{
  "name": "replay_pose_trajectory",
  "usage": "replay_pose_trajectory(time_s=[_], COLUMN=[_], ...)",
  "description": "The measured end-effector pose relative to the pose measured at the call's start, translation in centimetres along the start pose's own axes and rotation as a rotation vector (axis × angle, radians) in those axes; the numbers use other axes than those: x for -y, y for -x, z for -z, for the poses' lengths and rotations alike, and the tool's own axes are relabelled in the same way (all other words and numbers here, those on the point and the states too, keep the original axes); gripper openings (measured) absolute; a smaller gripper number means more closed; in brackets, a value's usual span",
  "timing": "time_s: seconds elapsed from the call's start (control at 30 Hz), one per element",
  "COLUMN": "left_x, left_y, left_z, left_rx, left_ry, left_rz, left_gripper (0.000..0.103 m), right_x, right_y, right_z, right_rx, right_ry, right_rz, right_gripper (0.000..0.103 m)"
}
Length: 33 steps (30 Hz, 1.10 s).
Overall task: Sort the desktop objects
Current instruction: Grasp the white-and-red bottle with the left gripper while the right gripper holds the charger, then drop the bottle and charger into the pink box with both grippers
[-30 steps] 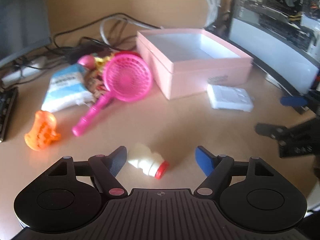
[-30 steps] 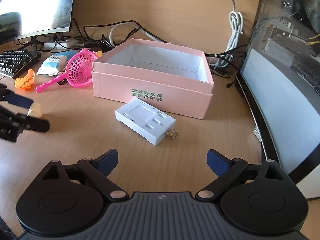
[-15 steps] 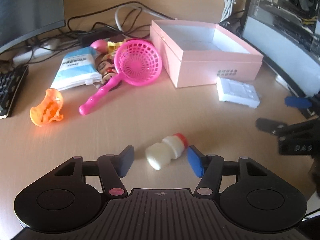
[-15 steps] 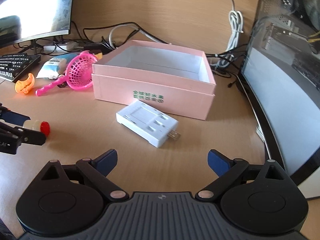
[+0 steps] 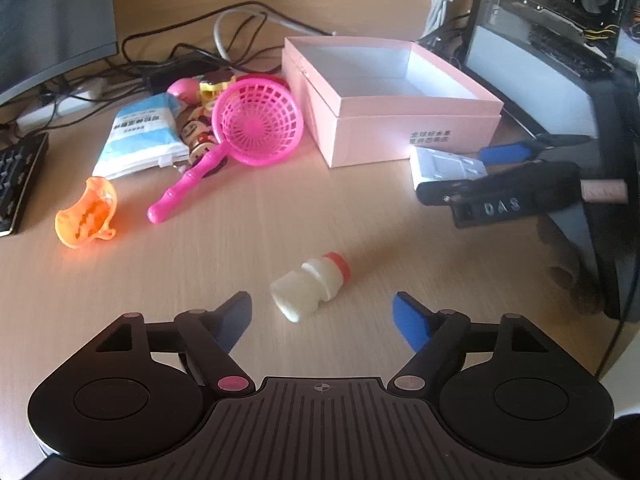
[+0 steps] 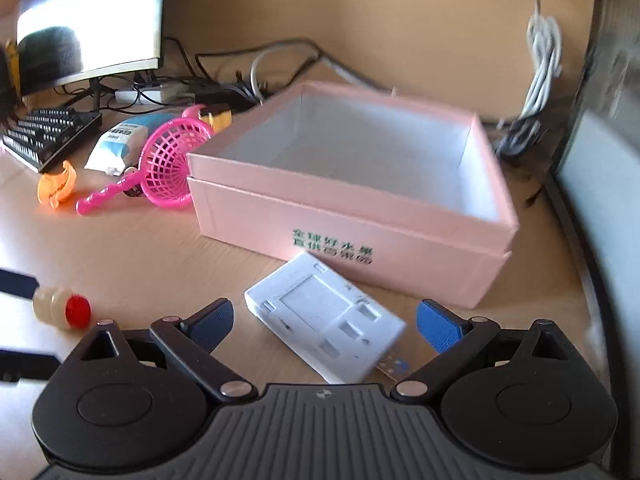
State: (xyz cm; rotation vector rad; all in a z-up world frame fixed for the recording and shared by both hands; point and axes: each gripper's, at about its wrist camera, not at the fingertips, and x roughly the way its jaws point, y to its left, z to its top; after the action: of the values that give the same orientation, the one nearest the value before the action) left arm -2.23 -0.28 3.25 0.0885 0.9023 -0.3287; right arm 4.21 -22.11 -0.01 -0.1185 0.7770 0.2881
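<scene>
A small white bottle with a red cap (image 5: 310, 286) lies on its side on the wooden desk, between the fingers of my left gripper (image 5: 322, 304). The jaws are opening and the pads stand clear of the bottle. In the right wrist view the bottle (image 6: 60, 308) shows at the left edge. My right gripper (image 6: 324, 314) is open, its fingers on either side of a flat white USB card reader (image 6: 324, 320) on the desk in front of the open pink box (image 6: 360, 216). The left wrist view shows the card reader (image 5: 444, 164) and box (image 5: 400, 132) too.
A pink toy strainer (image 5: 256, 128), an orange toy (image 5: 86, 214), a blue-white tissue pack (image 5: 140, 136) and small toys lie left of the box. A keyboard (image 6: 48, 136), a monitor (image 6: 88, 20) and cables sit behind. A computer case (image 5: 560, 40) stands at the right.
My left jaws narrowed around the bottle, then widened again; the bottle turned, its cap now pointing away to the right. My right gripper moved forward, bringing the card reader between its fingers.
</scene>
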Motion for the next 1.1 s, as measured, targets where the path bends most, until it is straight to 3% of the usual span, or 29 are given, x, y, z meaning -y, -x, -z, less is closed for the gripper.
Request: replay_pose_trajectory(time_s=[0.2,0.27,0.43,0.6,0.77,0.8,0.9,1.1], left_x=[-1.1,-1.4,-0.4,0.4,0.7,0.8,0.9,0.8], left_y=[0.7,0.8,0.2,-1.5,-2.4,-2.5,-2.3,-0.9], left_z=[0.1,-0.1,-0.9,-1.6,-1.8,-1.9,-1.7,-0.5], left_rx=[0.001,-0.001,-0.043,-0.049,-0.017,-0.013,-0.003,-0.003], left_ry=[0.050,0.069,0.070,0.072,0.052,0.041,0.010,-0.037], left_rz=[-0.037,-0.030,0.006,0.015,-0.037,-0.048,-0.058,-0.053], left_gripper=[0.088,0.087,0.073,0.063,0.054,0.049,0.048,0.048], right_x=[-0.5,-0.9,-0.9,-0.4,-0.5,-0.6,-1.5,-1.9], right_y=[2.0,3.3,5.0,5.7,5.9,5.8,5.0,1.0], right_z=[0.9,1.6,3.0,3.8,3.8,3.7,2.8,0.0], right_rx=[-0.038,-0.014,0.017,0.029,0.035,0.036,0.042,0.007], right_ry=[-0.067,-0.060,-0.083,-0.104,-0.084,-0.068,0.003,0.048], right_rz=[-0.178,-0.133,0.029,0.073,0.077,0.069,0.041,-0.013], right_gripper=[0.099,0.099,0.099,0.099,0.099,0.099,0.098,0.085])
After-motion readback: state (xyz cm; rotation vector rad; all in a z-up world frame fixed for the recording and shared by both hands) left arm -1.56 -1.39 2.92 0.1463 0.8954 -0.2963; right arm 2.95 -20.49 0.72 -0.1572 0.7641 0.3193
